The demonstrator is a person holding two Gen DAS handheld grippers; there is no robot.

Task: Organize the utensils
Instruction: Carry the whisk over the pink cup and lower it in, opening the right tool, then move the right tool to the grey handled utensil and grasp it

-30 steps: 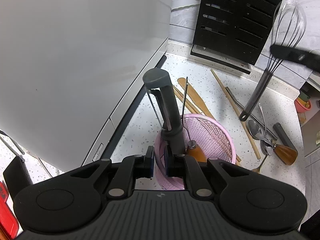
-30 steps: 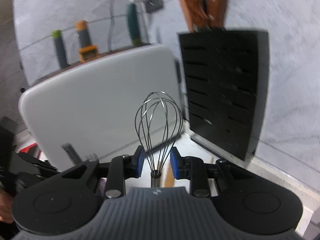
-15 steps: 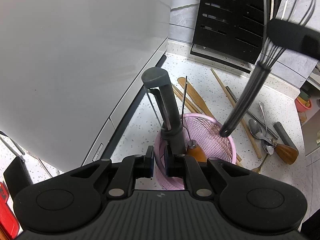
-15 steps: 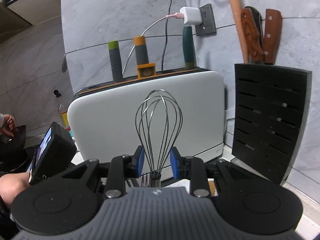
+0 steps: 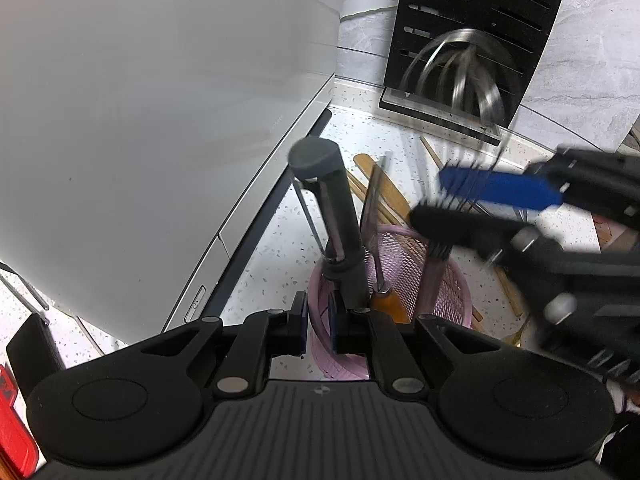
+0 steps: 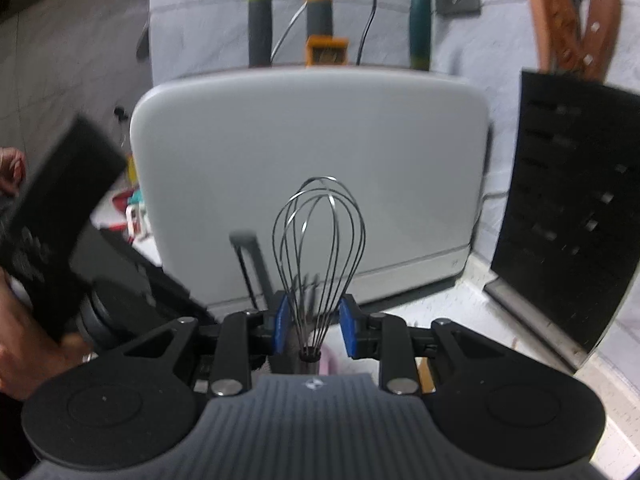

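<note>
the big grey appliance (image 5: 160, 120) fills the left side, with the black knife block (image 5: 476, 28) at the back wall. the pink basket (image 5: 452, 292) sits on the speckled counter (image 5: 276, 248), its rim pinched by the left gripper (image 5: 318, 322). the right gripper (image 6: 314, 326) holds the whisk (image 6: 320, 248), its handle down inside the basket.

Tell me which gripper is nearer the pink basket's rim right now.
Left. The left gripper pinches the pink basket rim between its pads. The right gripper is above the basket, holding the whisk by its wires.
</note>
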